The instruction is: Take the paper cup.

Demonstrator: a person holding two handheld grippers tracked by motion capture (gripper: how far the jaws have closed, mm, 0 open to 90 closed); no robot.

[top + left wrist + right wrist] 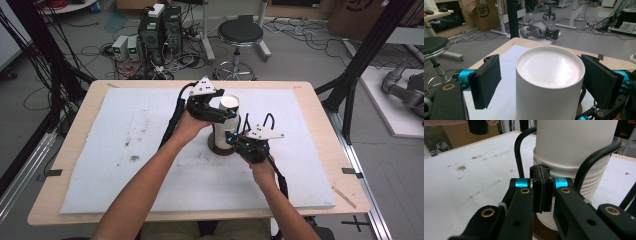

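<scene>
A tall white cylinder (pixel 226 127) stands upright on a brown round base (pixel 220 149) in the middle of the white mat (pixel 125 140). Its upper part is a smooth white cap (pixel 550 67); its lower body is ribbed (pixel 571 202). My left gripper (pixel 226 114) is open, with one pad (pixel 486 80) on each side of the cap (pixel 230 102) and a gap at the left pad. My right gripper (pixel 236 140) is low beside the cylinder's near right side. In the right gripper view its jaws (pixel 540 182) are pressed together with nothing between them, just in front of the ribbed body.
The wooden table (pixel 75 145) carries the stained mat. Beyond the far edge stand a black stool (pixel 240 34) and computer boxes (pixel 160 30) among floor cables. A grey robot arm (pixel 405 90) lies on the floor at the right. Black frame posts (pixel 360 60) flank the table.
</scene>
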